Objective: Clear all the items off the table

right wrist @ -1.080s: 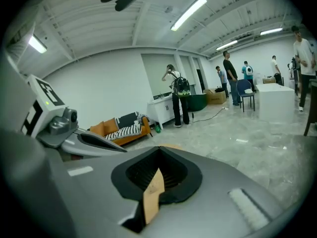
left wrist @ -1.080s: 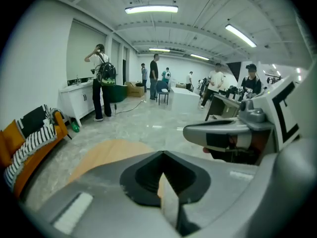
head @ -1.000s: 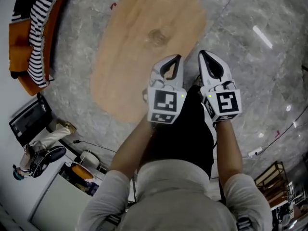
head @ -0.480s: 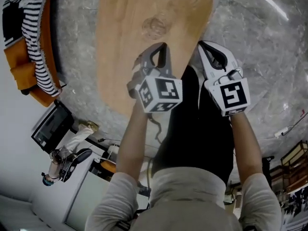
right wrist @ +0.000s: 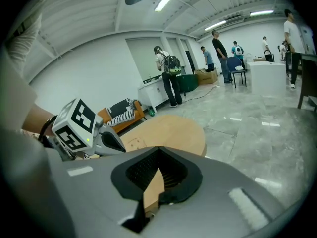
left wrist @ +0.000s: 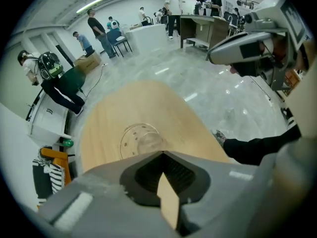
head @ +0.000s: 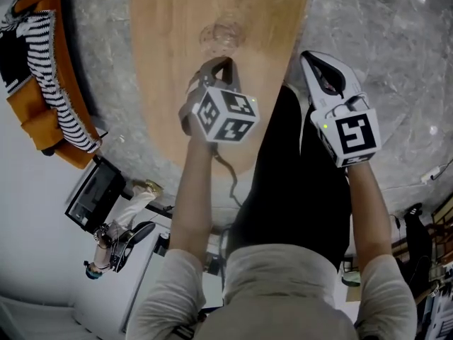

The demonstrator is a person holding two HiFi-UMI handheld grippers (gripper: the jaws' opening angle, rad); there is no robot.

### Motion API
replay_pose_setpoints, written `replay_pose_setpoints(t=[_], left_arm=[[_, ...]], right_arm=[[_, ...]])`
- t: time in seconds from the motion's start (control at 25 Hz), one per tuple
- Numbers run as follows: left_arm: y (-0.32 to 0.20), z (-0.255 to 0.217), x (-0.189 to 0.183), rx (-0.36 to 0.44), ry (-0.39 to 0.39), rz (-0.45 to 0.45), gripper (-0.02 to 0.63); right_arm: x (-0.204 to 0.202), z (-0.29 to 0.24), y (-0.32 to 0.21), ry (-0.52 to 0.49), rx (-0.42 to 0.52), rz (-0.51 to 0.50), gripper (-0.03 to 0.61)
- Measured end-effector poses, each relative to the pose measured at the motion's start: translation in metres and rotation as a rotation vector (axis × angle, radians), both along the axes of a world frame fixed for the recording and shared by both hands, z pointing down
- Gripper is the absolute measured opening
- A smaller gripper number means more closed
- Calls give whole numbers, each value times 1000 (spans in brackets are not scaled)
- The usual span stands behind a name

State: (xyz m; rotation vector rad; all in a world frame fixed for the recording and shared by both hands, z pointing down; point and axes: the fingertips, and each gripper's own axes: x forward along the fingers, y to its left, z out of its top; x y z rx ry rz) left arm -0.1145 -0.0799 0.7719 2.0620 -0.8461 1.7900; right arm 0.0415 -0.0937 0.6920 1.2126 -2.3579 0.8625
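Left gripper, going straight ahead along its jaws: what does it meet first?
Probably the clear round object lying on the wooden table, straight beyond the left gripper and its shut jaws. Height is unclear, so it might pass above.

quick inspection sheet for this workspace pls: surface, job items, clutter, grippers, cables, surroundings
surface: oval wooden table, one item on it
job's things: clear round item on the table just ahead of the left gripper; can't tell what it is
clutter: nothing seen on the table
grippers: left gripper shut, empty, over the table; right gripper shut, empty, beside the table's edge
cables: dark cable trailing below the left gripper
surroundings: grey marble floor; orange sofa with striped cloth; people standing in the background
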Motion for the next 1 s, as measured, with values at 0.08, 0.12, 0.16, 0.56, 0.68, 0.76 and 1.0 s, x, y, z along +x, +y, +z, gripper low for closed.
replay_pose_setpoints(t=[0.08, 0.12, 0.16, 0.56, 0.68, 0.76, 1.0], left_arm=[[-3, 4, 2, 9, -14, 23, 21], [-4, 6, 3, 8, -12, 32, 21], [-3, 7, 4, -2, -5, 38, 21], [3, 24, -2, -96, -48, 110, 66], [1, 30, -1, -106, -65, 146, 66], [-1, 34, 0, -112, -77, 161, 66], [-7, 42, 4, -127, -92, 173, 66]], right_arm=[[1, 3, 0, -3, 0, 14, 6], [0, 3, 0, -7, 2, 20, 6], [-1, 4, 0, -10, 2, 23, 6], [-5, 9, -3, -17, -3, 53, 6], [-3, 12, -3, -15, -15, 58, 7], [-2, 14, -4, -17, -14, 64, 7], [4, 20, -4, -18, -32, 66, 8]])
